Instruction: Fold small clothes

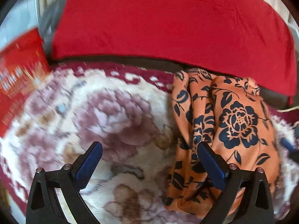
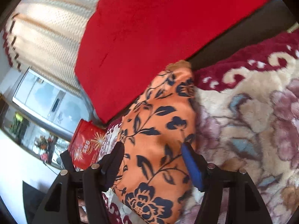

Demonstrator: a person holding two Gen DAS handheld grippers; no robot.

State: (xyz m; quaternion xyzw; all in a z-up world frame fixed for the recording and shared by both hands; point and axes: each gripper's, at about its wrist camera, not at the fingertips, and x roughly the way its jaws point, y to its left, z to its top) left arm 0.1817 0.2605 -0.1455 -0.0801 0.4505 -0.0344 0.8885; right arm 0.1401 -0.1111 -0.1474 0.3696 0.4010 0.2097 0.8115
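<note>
On the floral rug (image 1: 115,112), orange floral garment (image 1: 233,123), left tongs (image 1: 149,149) released, right tongs (image 2: 151,149) spread around it.

A plush floral rug (image 1: 115,112) in cream, mauve and maroon covers the floor. Beyond its far edge lies a broad red cushion (image 1: 168,22) on a dark base. Left of the cushion stands a red printed box (image 2: 86,145), and behind it a cream knitted throw (image 2: 50,37) (daylight brightens a window (image 2: 41,97) nearby).
</note>
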